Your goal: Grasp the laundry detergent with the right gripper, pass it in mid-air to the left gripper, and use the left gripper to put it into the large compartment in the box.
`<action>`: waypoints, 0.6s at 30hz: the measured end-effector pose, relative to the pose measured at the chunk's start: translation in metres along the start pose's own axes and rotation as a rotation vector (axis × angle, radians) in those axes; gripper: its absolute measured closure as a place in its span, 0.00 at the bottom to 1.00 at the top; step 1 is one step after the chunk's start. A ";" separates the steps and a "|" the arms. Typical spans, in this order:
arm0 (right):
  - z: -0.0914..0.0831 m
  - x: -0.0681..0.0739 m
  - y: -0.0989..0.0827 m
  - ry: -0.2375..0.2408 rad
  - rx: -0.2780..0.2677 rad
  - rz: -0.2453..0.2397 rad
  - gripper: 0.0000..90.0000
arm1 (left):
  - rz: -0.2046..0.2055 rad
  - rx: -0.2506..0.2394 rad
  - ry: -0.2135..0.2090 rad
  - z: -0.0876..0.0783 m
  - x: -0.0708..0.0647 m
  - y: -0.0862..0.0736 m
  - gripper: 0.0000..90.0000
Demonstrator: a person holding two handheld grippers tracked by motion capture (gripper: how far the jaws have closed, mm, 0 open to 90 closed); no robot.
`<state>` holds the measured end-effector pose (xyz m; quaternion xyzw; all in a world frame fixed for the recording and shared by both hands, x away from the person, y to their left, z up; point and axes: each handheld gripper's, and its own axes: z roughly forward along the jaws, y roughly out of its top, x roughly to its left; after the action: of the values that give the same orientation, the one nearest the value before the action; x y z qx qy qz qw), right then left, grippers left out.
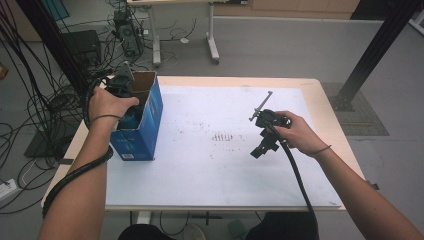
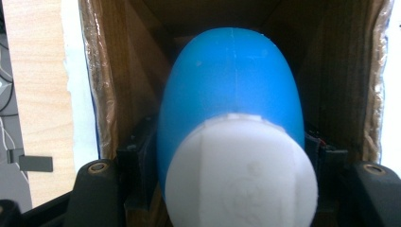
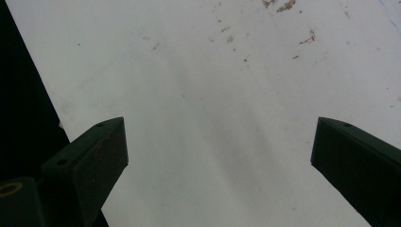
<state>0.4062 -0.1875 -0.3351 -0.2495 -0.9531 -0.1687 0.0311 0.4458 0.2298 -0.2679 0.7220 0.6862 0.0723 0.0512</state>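
Here the blue-and-white bottle (image 2: 231, 142) sits gripped between the left gripper's (image 1: 121, 84) jaws inside the open cardboard box (image 1: 145, 120), at nine o'clock on the white mat (image 1: 210, 165). The right gripper (image 3: 217, 156) hovers wide open at three o'clock. Cables (image 1: 35, 100) sprawl across the grey floor (image 1: 280, 50).

a lab or test room; cables (image 1: 35, 107) sprawl over grey floor at nine o'clock. a computer tower (image 1: 126, 35) stands at eleven o'clock; black frame post (image 1: 372, 55) at two o'clock.

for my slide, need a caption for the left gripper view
Left tongs clasp a blue bottle with a white cap inside a cardboard box.
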 end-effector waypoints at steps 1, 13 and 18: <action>0.000 0.000 0.000 -0.002 0.000 -0.002 0.05 | -0.001 -0.001 -0.002 -0.001 0.000 0.000 0.39; -0.001 0.003 0.003 -0.001 -0.002 -0.009 0.05 | 0.004 -0.010 -0.003 -0.018 -0.002 0.001 0.38; -0.001 0.003 0.004 0.001 -0.001 -0.008 0.05 | 0.009 -0.028 0.001 -0.032 -0.003 0.000 0.37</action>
<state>0.4056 -0.1831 -0.3328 -0.2455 -0.9540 -0.1696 0.0305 0.4405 0.2260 -0.2363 0.7242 0.6820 0.0823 0.0606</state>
